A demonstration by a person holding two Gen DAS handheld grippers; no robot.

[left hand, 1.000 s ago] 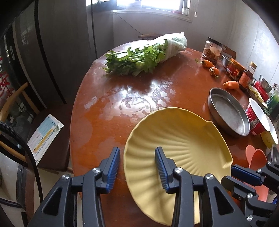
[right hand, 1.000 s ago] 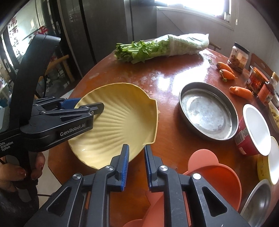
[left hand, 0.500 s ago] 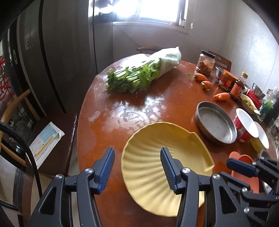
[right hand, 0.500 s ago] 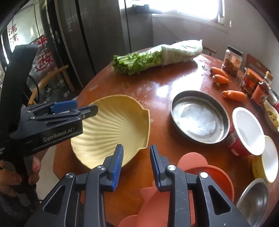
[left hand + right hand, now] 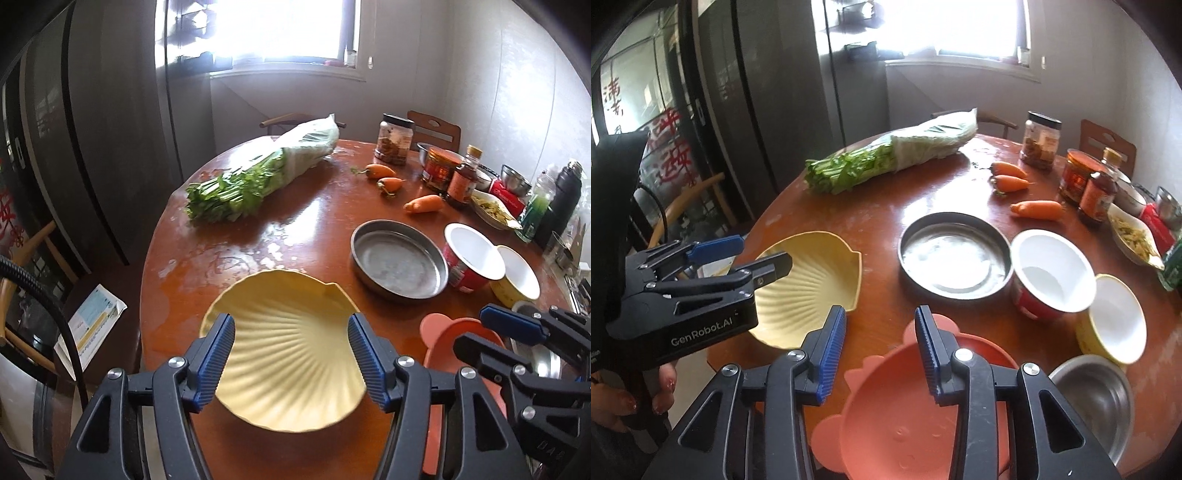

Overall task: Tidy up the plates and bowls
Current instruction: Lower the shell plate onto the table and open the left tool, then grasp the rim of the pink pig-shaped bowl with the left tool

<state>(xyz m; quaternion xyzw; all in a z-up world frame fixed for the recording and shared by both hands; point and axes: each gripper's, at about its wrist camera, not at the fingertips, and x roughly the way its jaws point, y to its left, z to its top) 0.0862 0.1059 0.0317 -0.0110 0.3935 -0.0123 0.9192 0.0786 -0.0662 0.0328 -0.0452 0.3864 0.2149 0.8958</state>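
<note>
My left gripper (image 5: pixel 291 328) hangs over the yellow shell-shaped plate (image 5: pixel 284 354), jaws apart and just been opening, the ribbed blue pads (image 5: pixel 218 358) clear of the plate and pressing on nothing. My right gripper (image 5: pixel 881 325) is spread too, its jaws also just been opening, nothing between them, poised above the near edge of the table (image 5: pixel 886 206) between the shell plate (image 5: pixel 812 288) and the salmon-pink plate with little ears (image 5: pixel 897 406). From the right wrist view I can see the left gripper (image 5: pixel 753 254) side-on, its tips above the shell plate's left part, and my fingers with painted nails (image 5: pixel 665 384) wrapped round its handle. The shell plate lies flat on the reddish-brown table at the near left edge. Further right sits a round steel pan (image 5: pixel 955 254), then a red bowl with white inside (image 5: pixel 1052 273), touching a yellow bowl with white inside (image 5: pixel 1115 321), and a steel bowl (image 5: pixel 1097 395) nearest me beside the pink plate. Beyond, three carrots (image 5: pixel 1012 182), a bagged bunch of leafy greens (image 5: pixel 886 158), and jars and bottles (image 5: pixel 1039 138) along the far right side.
</note>
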